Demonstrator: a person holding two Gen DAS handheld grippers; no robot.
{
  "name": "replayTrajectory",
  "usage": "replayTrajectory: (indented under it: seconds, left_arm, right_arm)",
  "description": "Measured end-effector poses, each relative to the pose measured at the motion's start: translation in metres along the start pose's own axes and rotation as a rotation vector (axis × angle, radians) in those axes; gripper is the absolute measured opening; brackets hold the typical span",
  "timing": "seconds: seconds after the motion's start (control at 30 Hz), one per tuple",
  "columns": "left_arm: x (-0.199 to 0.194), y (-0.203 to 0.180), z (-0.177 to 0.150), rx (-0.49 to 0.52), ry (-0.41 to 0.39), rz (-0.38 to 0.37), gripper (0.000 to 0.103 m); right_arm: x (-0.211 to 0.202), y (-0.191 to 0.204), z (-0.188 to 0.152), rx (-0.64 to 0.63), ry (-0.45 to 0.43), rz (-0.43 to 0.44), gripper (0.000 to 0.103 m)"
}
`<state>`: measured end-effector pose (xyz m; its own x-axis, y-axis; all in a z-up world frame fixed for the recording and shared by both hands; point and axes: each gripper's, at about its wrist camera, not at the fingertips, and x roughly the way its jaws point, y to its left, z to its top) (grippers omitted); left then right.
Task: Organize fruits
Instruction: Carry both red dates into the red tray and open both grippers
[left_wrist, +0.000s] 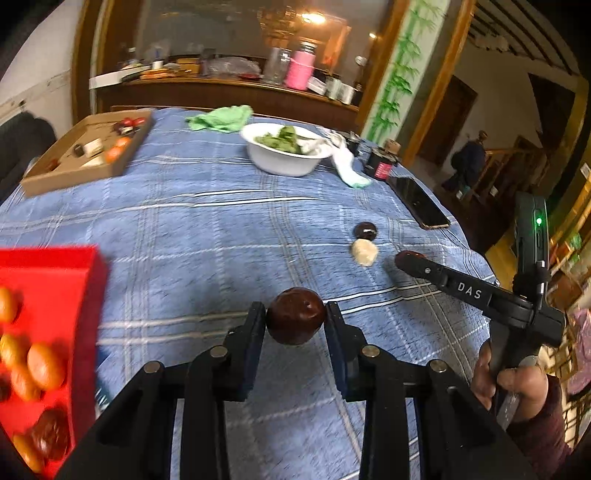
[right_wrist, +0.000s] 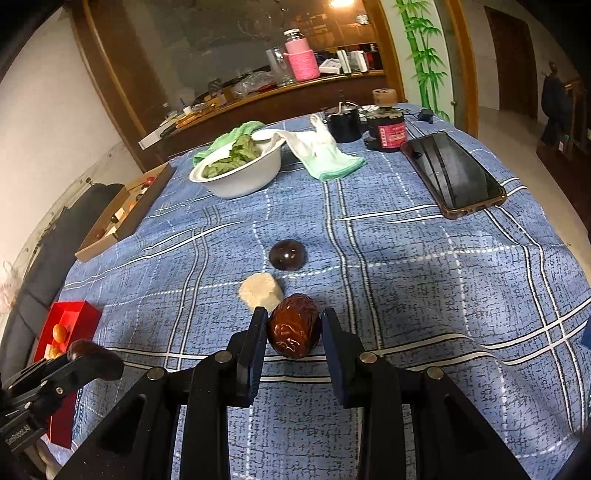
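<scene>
Between the two dark pads of your left claw (left_wrist: 295, 319) sits a round, dark brown, smooth fruit (left_wrist: 295, 315), pinched from both sides and lifted clear of the blue plaid cloth (left_wrist: 207, 236) that covers the tabletop. Your right claw (right_wrist: 293, 330) has closed the same way on a wrinkled, reddish-brown, oval date (right_wrist: 293, 330), its pads pressing on both flanks of it.

Just beyond the date lies a pale beige, rough lump (right_wrist: 260, 291), almost touching it, and a little further off rests a glossy dark brown dome-shaped piece (right_wrist: 288, 254). To your left, a red plastic tray (left_wrist: 79, 291) stands at the edge of the cloth; it holds several small orange fruits (left_wrist: 44, 365) and a dark, wrinkled one (left_wrist: 51, 432).

Further back on the cloth you have a white bowl (right_wrist: 247, 177) with green leaves in it, and a white and mint-green cloth (right_wrist: 325, 151) lying beside it. A black phone in a brown case (right_wrist: 454, 173) lies to the right, well apart from the fruit, with a dark jar bearing a red label (right_wrist: 386, 127) behind it. At the far left edge, a shallow cardboard box (left_wrist: 88, 155) holds more small pieces, too small for you to tell apart.
</scene>
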<state>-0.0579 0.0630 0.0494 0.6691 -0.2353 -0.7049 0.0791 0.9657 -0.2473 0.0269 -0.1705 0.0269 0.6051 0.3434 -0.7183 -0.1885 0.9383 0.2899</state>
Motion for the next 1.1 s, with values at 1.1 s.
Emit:
replayTrajectory:
  seconds: [1.1]
  left_arm:
    - [-0.142,0.229,-0.058,-0.461,-0.233,0.106,0.032]
  right_arm:
    - [0.011,0.291,-0.06,-0.423,0.174,0.305,0.033]
